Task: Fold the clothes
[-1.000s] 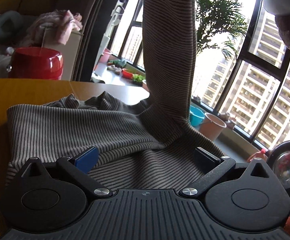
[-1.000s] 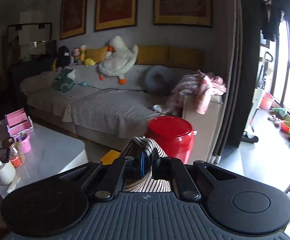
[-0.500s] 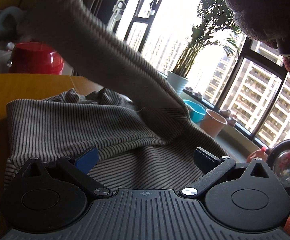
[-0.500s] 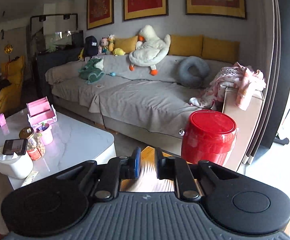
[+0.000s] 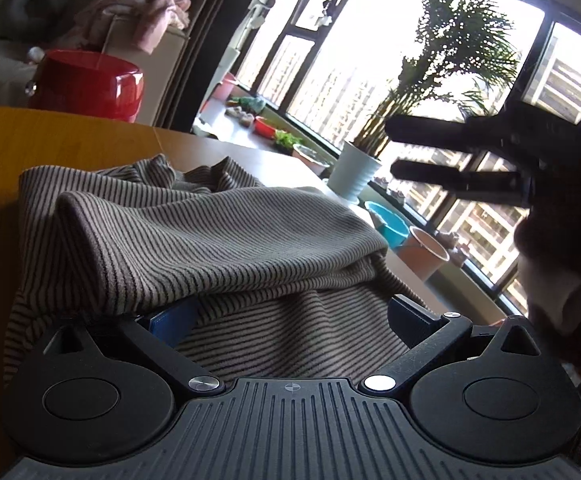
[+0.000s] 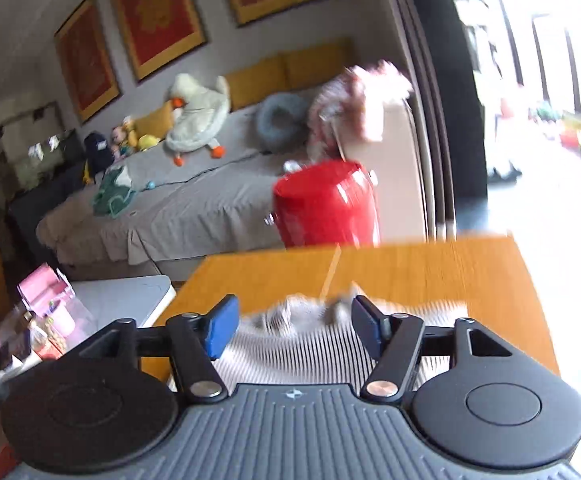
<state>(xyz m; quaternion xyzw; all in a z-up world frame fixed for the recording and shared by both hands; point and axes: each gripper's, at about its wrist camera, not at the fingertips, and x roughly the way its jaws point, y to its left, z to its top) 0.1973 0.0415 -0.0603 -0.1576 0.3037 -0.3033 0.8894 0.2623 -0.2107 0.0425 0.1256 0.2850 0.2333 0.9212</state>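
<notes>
A brown striped garment (image 5: 210, 240) lies on the wooden table (image 5: 50, 140), with one sleeve folded across its body. My left gripper (image 5: 290, 316) is open and rests low on the garment's near part; the folded sleeve drapes over its left blue pad. My right gripper (image 6: 294, 328) is open and empty above the garment (image 6: 310, 344), which looks blurred in the right wrist view. The right gripper's fingers (image 5: 450, 160) also show in the left wrist view, in the air at the right, clear of the cloth.
A red stool (image 5: 86, 84) stands beyond the table's far edge, with a sofa (image 6: 170, 200) behind it. Windows, a potted palm (image 5: 354, 176) and small pots (image 5: 426, 248) lie beyond the table's right side. A white coffee table (image 6: 122, 300) is at the left.
My right gripper carried the sleeve across the garment, opened and let it go. The sleeve now lies folded over the body. My left gripper has stayed in place.
</notes>
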